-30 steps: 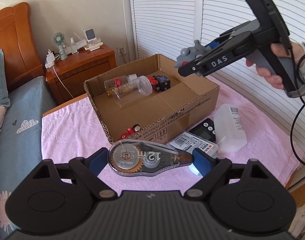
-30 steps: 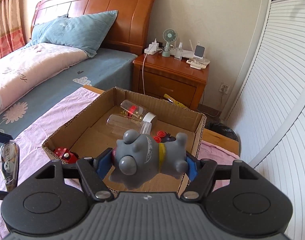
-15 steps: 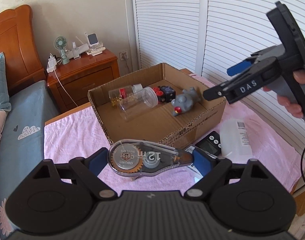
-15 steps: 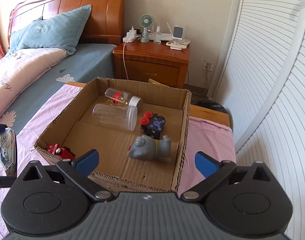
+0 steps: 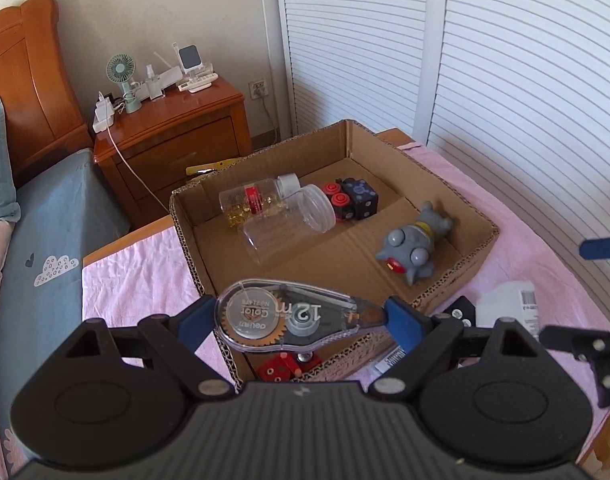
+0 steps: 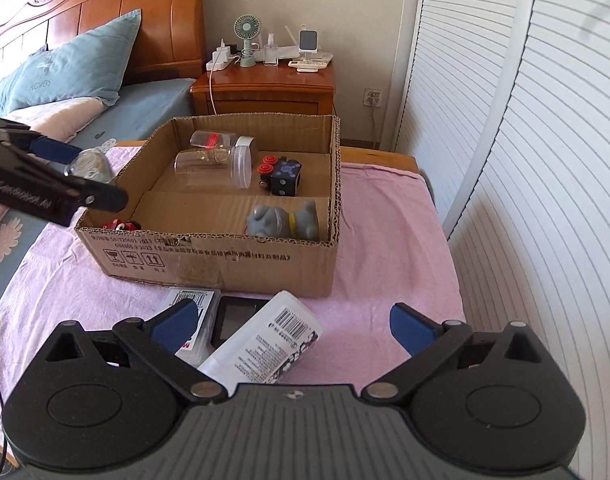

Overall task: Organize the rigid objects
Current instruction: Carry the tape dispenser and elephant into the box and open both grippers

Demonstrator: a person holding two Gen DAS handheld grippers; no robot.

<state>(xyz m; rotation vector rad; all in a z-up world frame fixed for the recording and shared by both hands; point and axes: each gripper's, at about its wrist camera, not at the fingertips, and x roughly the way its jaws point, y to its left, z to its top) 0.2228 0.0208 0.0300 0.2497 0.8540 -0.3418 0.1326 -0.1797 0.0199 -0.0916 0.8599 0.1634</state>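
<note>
My left gripper [image 5: 299,314] is shut on a clear correction tape dispenser [image 5: 293,316] and holds it above the near-left corner of the cardboard box [image 5: 477,256]. The box [image 6: 225,258] holds two clear jars [image 5: 283,226], a black and red cube toy [image 5: 351,200], a grey hippo toy [image 5: 415,244] and a small red toy [image 5: 283,368]. My right gripper [image 6: 293,326] is open and empty, low over a white bottle [image 6: 265,350], a black device [image 6: 237,318] and a white packet [image 6: 191,298] in front of the box.
The box stands on a pink cloth [image 6: 385,240] over a table. A bed [image 6: 65,80] lies to the left, a wooden nightstand [image 6: 265,84] with a fan behind the box, and white louvred doors [image 6: 525,140] to the right.
My right gripper opened and let the grey hippo toy drop into the box, then drew back toward the items in front of the box. My left gripper moved over the box's corner with the dispenser.
</note>
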